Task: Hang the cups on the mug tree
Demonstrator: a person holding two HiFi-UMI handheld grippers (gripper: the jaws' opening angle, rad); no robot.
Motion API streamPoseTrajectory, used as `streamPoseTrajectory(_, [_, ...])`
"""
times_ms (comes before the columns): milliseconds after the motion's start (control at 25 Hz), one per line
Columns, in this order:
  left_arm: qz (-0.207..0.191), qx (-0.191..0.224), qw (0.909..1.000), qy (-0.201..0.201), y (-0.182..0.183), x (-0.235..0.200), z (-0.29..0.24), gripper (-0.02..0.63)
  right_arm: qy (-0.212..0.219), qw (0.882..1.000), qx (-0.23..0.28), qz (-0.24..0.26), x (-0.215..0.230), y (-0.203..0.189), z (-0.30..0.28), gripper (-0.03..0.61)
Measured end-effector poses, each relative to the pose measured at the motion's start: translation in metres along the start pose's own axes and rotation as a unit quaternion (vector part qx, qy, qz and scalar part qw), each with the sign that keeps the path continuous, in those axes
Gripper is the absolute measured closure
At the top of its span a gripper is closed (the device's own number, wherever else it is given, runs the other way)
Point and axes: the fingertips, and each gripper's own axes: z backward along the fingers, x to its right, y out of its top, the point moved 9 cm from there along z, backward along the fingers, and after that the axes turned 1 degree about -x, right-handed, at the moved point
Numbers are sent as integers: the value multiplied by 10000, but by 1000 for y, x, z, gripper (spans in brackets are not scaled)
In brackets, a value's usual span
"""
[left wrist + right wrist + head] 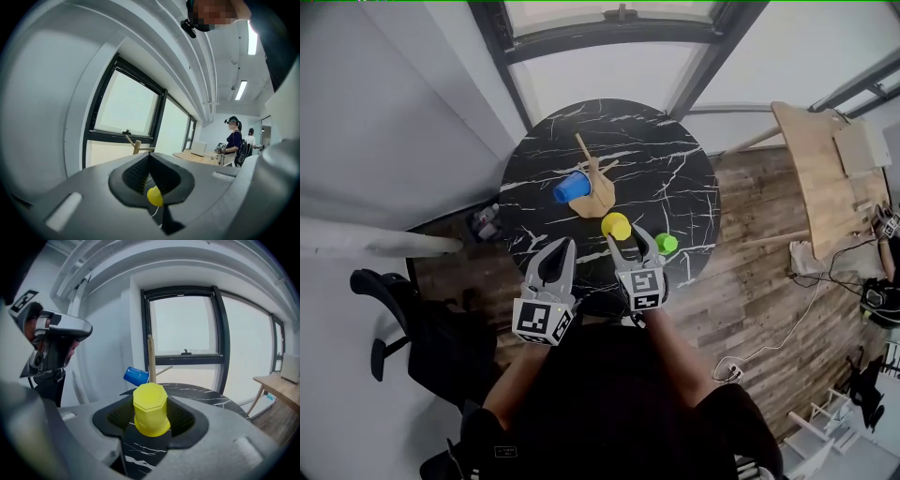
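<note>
Open jaws of the right gripper (627, 239), framing the inverted yellow cup (150, 409) just near of the mug tree (595, 183), are to be centred before being closed; the left gripper (563, 248) is held closed and empty.

**Grey Grippers, Black Top**

Both hand-held tools had pale grey, tapering jaws lined with black ribbed pads (121, 415). The left gripper (565, 244) and the right gripper (626, 236) each carried a white cube (542, 322) printed with black square markers. In the head view the cube sat at six o'clock from its jaws. The person wore a black top (619, 403).
</note>
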Motion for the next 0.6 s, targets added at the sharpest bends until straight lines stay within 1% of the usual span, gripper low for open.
streamPoseTrajectory(280, [72, -85, 9999, 19, -1, -14, -8, 620, -18, 10000, 29, -59, 1, 5, -23, 359])
streamPoseTrajectory(600, [48, -176, 9998, 8, -2, -25, -11, 620, -24, 9999, -100, -97, 3, 4, -45, 359])
